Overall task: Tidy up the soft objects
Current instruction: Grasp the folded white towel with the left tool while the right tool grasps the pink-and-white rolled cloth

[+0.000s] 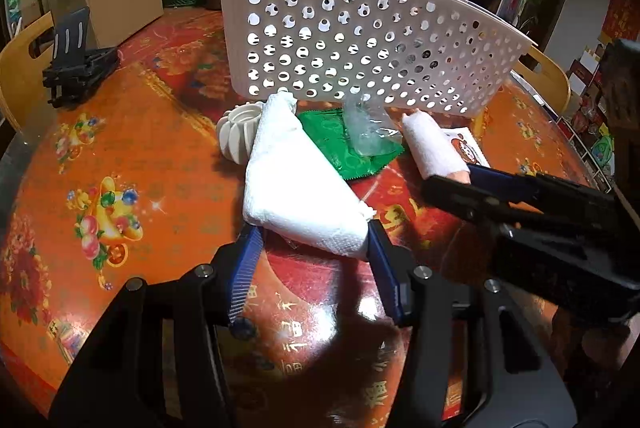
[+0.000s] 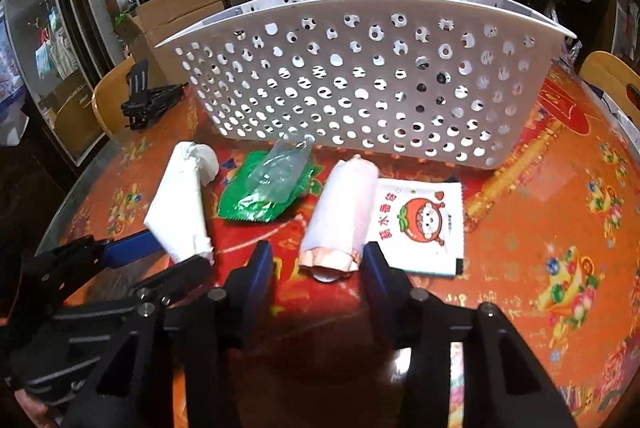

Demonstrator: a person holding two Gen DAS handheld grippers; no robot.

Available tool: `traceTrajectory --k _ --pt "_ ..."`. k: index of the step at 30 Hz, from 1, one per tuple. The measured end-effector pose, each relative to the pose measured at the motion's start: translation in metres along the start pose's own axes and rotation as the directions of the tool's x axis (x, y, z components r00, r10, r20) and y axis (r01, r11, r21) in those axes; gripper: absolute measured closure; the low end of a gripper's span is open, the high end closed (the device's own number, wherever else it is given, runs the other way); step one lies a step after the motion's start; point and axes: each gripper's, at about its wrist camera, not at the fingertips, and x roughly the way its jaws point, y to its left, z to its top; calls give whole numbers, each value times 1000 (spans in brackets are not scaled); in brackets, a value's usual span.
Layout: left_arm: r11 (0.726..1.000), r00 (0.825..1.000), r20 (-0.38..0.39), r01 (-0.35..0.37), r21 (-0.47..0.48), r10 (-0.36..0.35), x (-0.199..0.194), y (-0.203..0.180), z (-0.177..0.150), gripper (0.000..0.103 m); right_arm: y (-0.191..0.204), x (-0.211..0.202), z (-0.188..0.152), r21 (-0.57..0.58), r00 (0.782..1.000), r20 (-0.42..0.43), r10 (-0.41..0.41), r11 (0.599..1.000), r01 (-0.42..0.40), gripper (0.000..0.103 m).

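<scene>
While its two blue pads press the near end of the folded white paper towel (image 1: pixel 298 184) from both sides, the left gripper (image 1: pixel 312 240) stands partly closed, gripping that towel at the lower centre of the left wrist view. In the right wrist view the right gripper (image 2: pixel 318 262) is likewise partly closed around the near end of the pink-and-white roll (image 2: pixel 344 216); its right pad touches the roll's edge, while on the left a slight gap seems to remain, so a firm grip cannot be confirmed. Outward from the pads, the soft things lie in a row on the orange patterned tablecloth (image 1: pixel 132 156): one paper towel, one roll, one green packet (image 2: pixel 260 192) with one crumpled clear plastic wrapper (image 2: pixel 280 168) on top of it, and one white sachet printed with a tomato cartoon (image 2: pixel 420 224) just beside the roll. One ribbed white plastic piece (image 1: pixel 236 134) sits touching the towel's far left side. Behind the row stands one white perforated basket (image 1: pixel 360 40), filling the upper middle of both frames. One black folding stand (image 1: pixel 76 64) rests at the left edge of the table. Only the left wrist view shows the ribbed piece nearly whole; only the right wrist view shows the sachet's full printed face, which the roll and right gripper mostly hide in the other.
</scene>
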Motion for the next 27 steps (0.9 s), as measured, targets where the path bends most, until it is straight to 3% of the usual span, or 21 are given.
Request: traceTrajectory --k 18,27 --pt "1000 1000 2 7 5 -7 0 -2 -1 52 0 15 10 -34 998 -11 -61 998 61 68" --pt "1000 1000 5 16 -6 -16 1 0 0 52 -10 -5 2 -24 998 48 -51 998 52 72"
